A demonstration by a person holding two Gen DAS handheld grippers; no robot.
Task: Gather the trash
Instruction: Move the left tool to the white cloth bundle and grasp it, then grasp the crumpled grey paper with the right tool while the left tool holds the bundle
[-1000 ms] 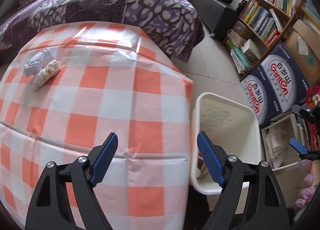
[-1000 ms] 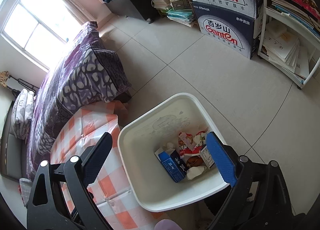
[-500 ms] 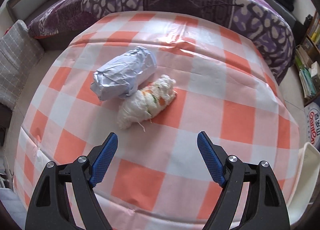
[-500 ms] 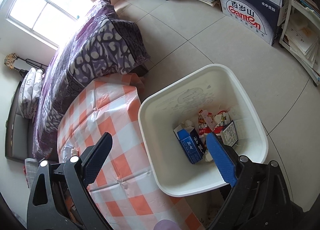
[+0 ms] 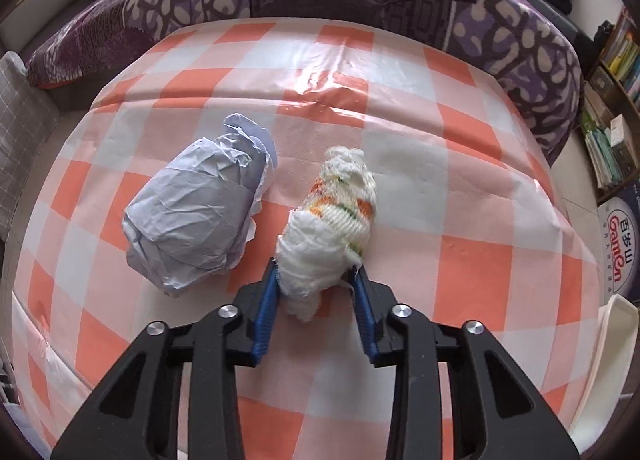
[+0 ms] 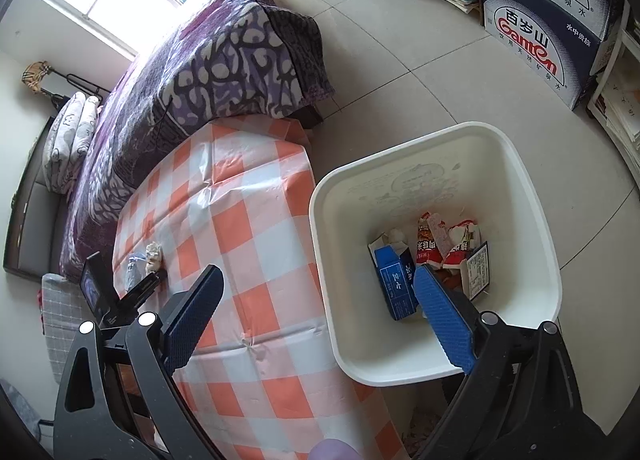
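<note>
left wrist: left gripper (image 5: pixel 316 280) is clenching near end of rag wad (image 5: pixel 330 236) on counter (image 5: pixel 460 260), long axis running away, paper wad (image 5: pixel 200 215) lying left | right wrist: right gripper (image 6: pixel 316 320) is hovering released, bin (image 6: pixel 532 260) lying right of counter

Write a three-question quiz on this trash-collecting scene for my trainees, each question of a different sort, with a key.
1. True or false: the left hand-held gripper is closed on the white rag.
2. Multiple choice: where does the blue paper wad lie? A) in the bin B) on the checked tablecloth, beside the rag C) on the floor
3. Fill in: the right hand-held gripper is open and holds ____.

Key
1. True: both blue pads press the rag's near end.
2. B: it rests on the tablecloth, left of the rag.
3. Nothing: it hangs over the table edge and the bin, which already has a blue carton and red wrappers inside.
</note>
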